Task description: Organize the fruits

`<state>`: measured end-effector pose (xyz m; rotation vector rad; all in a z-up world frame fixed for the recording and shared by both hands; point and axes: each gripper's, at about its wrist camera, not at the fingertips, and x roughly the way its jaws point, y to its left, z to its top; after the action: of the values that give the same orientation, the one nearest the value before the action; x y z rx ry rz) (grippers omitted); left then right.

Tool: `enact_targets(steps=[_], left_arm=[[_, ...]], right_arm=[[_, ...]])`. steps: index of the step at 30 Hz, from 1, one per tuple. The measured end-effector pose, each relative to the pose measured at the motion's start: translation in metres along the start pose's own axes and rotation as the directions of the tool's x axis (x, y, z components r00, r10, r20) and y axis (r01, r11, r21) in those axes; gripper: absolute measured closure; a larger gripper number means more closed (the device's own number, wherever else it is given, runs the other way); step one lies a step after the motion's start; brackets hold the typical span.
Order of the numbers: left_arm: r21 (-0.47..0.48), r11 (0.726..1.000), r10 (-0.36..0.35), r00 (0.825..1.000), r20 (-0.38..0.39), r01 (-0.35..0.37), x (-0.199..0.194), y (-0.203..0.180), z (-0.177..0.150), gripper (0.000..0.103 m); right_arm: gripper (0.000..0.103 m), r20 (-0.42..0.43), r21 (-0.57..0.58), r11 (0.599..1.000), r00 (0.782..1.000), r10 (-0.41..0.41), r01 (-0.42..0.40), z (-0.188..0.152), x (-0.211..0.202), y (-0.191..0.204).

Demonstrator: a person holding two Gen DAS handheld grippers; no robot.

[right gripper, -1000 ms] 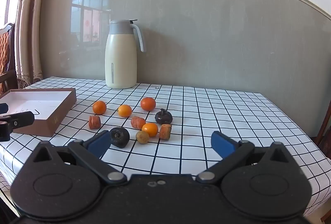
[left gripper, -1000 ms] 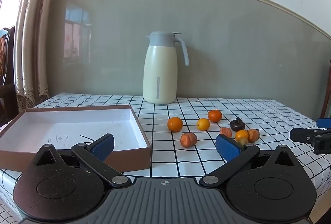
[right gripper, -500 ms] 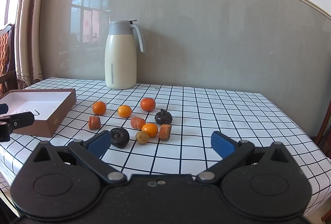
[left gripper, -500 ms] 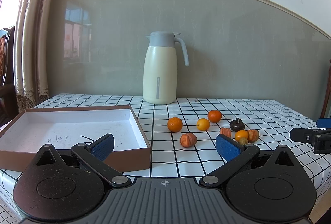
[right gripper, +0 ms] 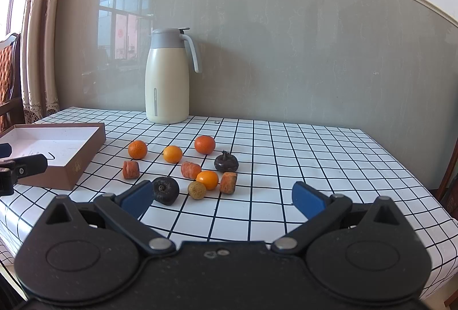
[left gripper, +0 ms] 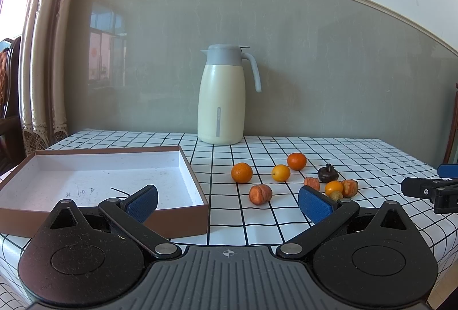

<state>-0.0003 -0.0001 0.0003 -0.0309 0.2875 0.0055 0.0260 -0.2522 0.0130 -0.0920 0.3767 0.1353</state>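
Both hand-held grippers: left [left gripper: 228,202], right [right gripper: 221,196] spread apart, holding nothing | fruits [right gripper: 207,179] ahead, untouched

Left gripper [left gripper: 227,202]: hovering with jaws spread wide, holding nothing.
Box [left gripper: 197,191]: sitting open at left on the checked tablecloth [left gripper: 257,227].
Fruits [left gripper: 289,178]: lying scattered right of the box.
Jug [left gripper: 221,95]: standing behind.

A checked-cloth worktop [right gripper: 286,155] carries scattered fruits [right gripper: 204,179], a shallow brown box [right gripper: 57,149] and a cream jug [right gripper: 167,80].
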Motion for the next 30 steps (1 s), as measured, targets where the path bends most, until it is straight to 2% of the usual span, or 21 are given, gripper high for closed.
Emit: enact_targets(steps=[30], left_arm=[[0.001,1.0,-0.001,1.0,-0.001,0.001,-0.0004,-0.0013,0.0003,0.0]], right_arm=[[0.006,-0.001,-0.002,1.0,1.0,0.0,0.0,-0.0012,0.0001,0.0007]])
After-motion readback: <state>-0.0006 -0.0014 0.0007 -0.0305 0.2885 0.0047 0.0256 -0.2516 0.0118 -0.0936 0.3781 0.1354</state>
